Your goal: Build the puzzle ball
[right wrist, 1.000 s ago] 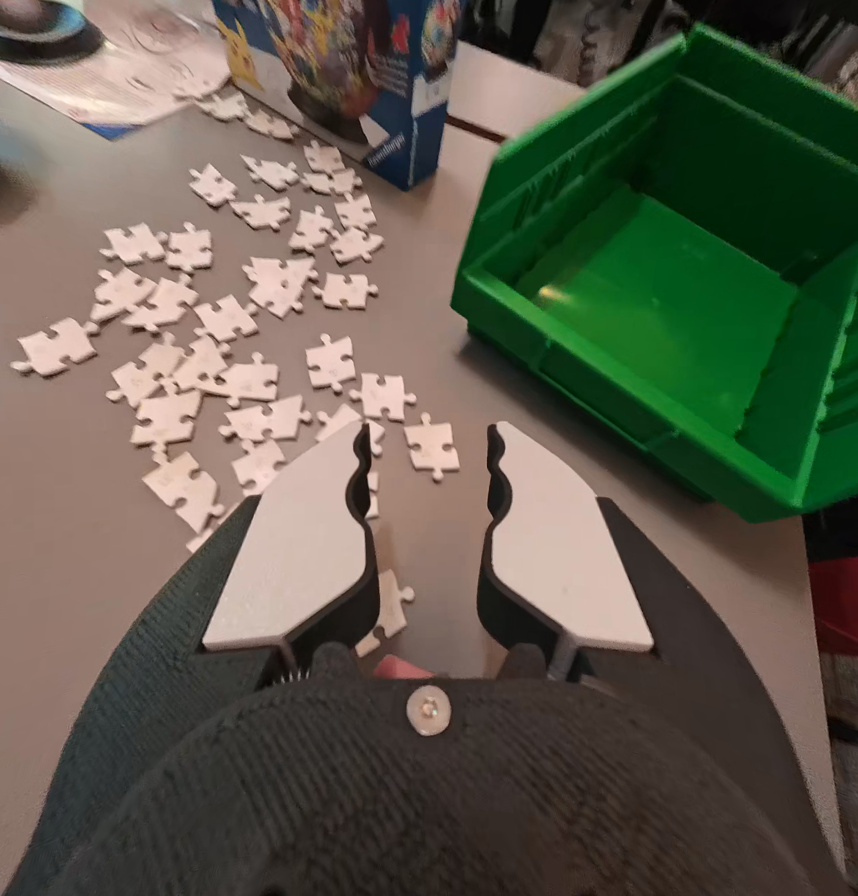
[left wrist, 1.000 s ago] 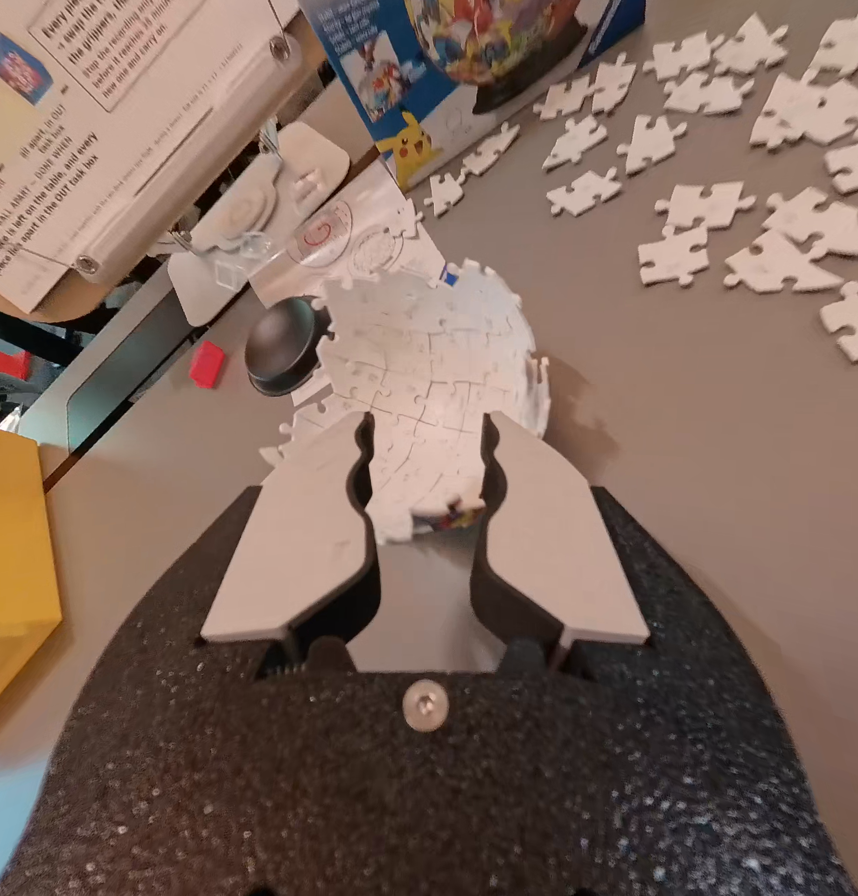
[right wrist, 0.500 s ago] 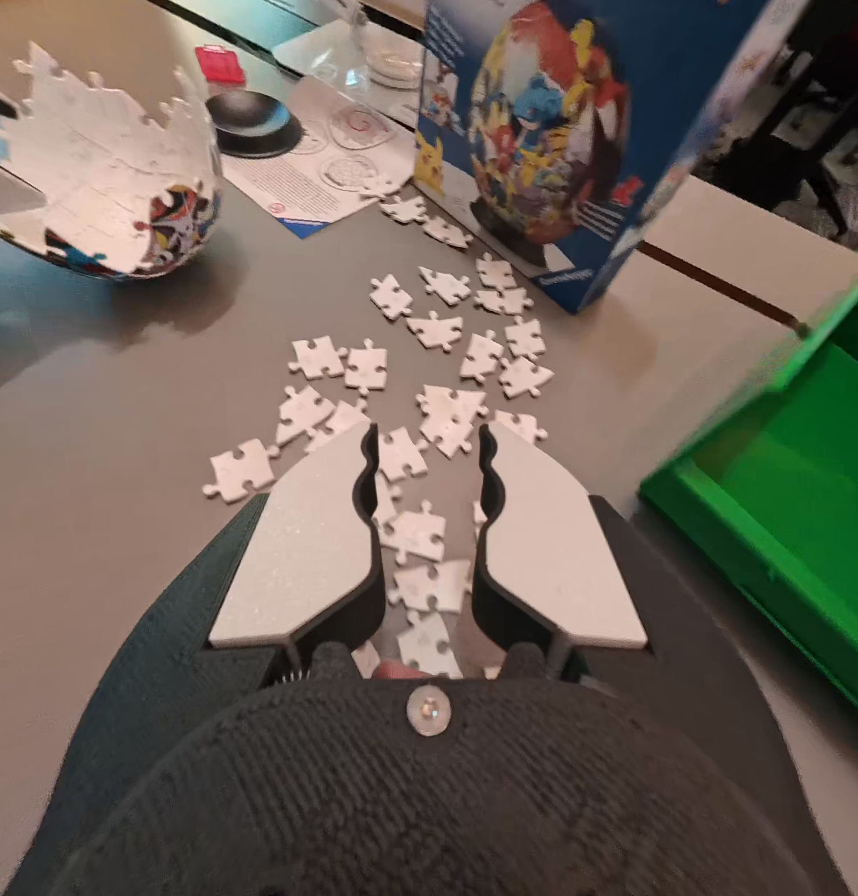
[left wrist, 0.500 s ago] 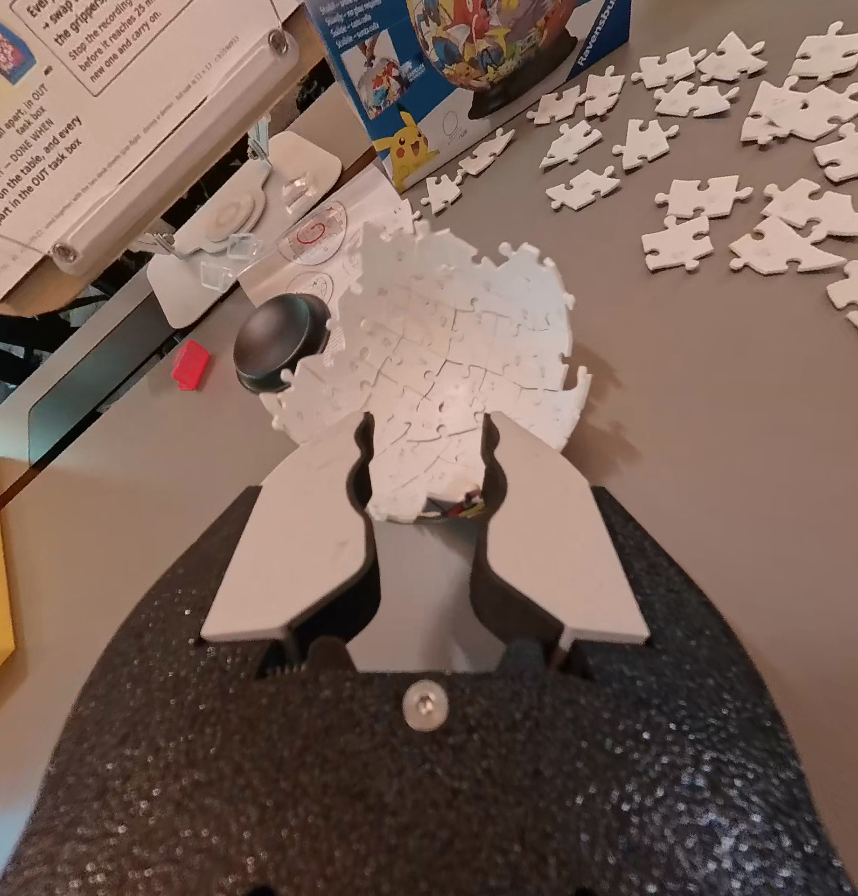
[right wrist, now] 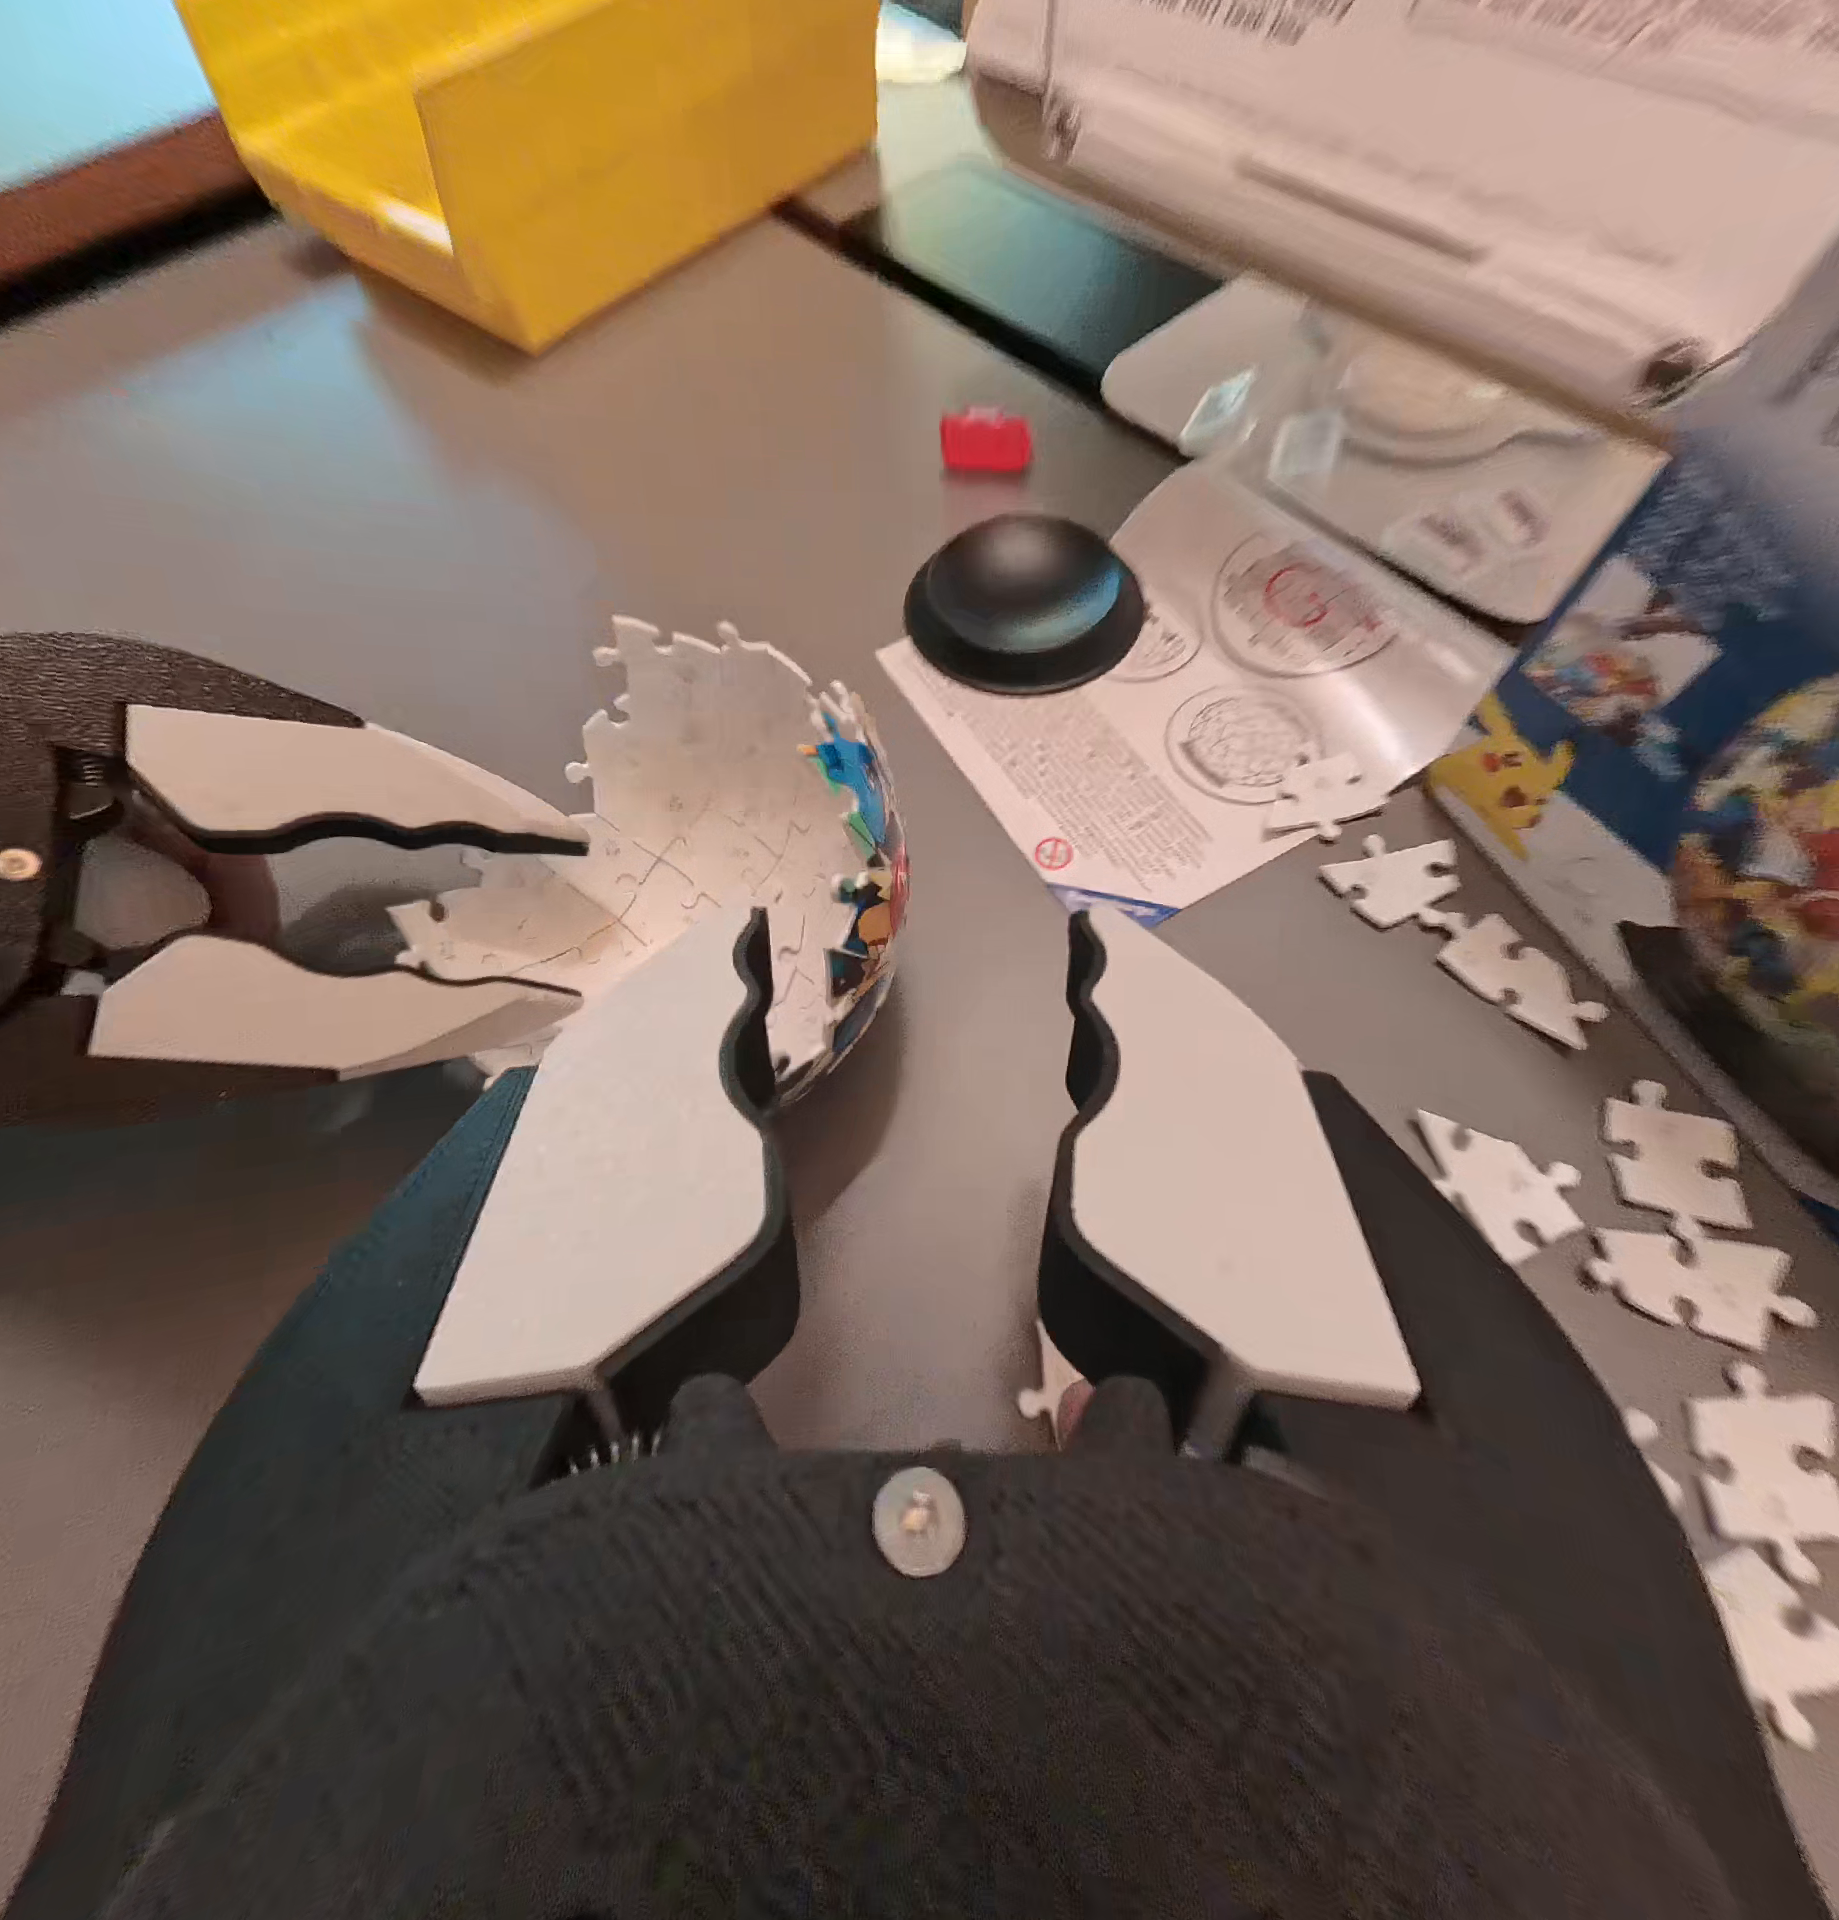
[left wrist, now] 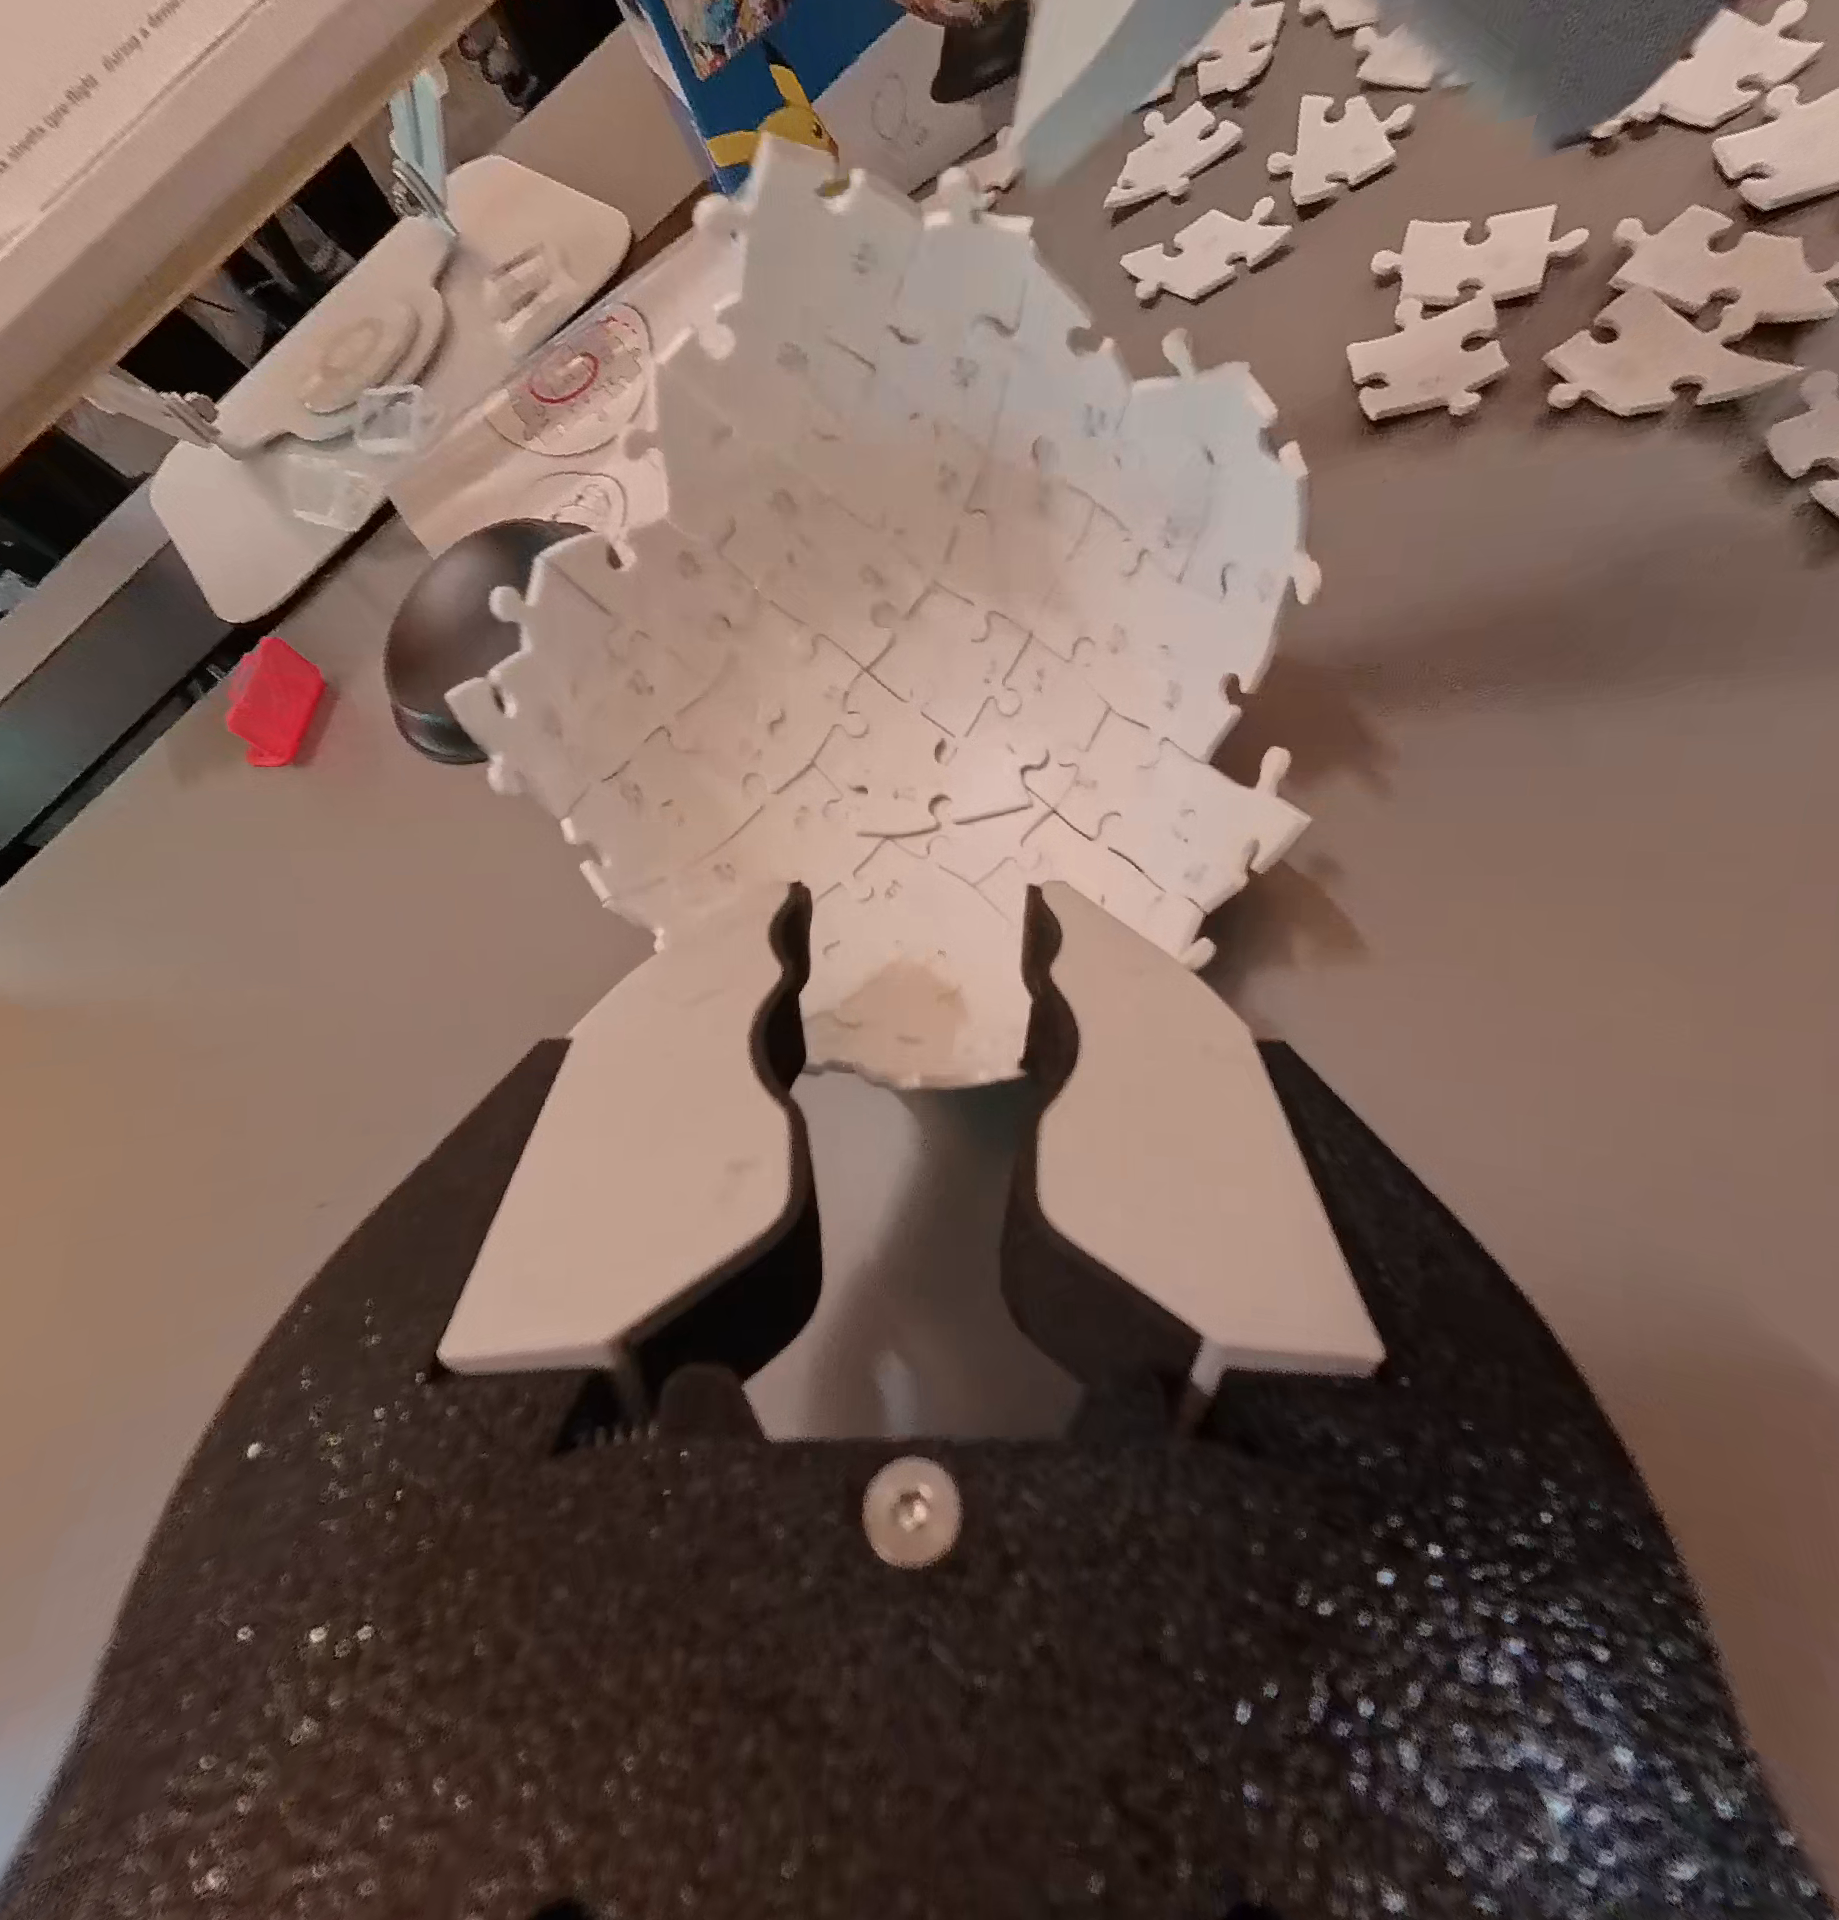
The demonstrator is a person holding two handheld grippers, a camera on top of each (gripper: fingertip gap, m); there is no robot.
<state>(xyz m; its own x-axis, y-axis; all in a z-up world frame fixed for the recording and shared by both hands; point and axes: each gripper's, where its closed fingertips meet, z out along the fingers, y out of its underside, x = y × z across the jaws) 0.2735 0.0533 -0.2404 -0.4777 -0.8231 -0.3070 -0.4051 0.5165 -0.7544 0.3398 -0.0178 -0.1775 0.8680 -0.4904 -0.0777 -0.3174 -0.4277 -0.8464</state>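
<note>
Grey tabletop [right wrist: 499, 499] bearing loose white puzzle pieces [right wrist: 1673, 1164], black dome stand [right wrist: 1024, 603] on instruction leaflet [right wrist: 1133, 769], red block [right wrist: 984, 442], yellow bin [right wrist: 582, 156], puzzle box [right wrist: 1746, 790].

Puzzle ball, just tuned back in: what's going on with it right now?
The half-built puzzle ball sits as an open shell on the table. The left gripper has its fingers on either side of the near rim; whether it is clamping cannot be told. The right gripper is open and empty, beside the shell. Loose pieces lie white side up to the right, and the black stand sits unused on the instruction sheet.
</note>
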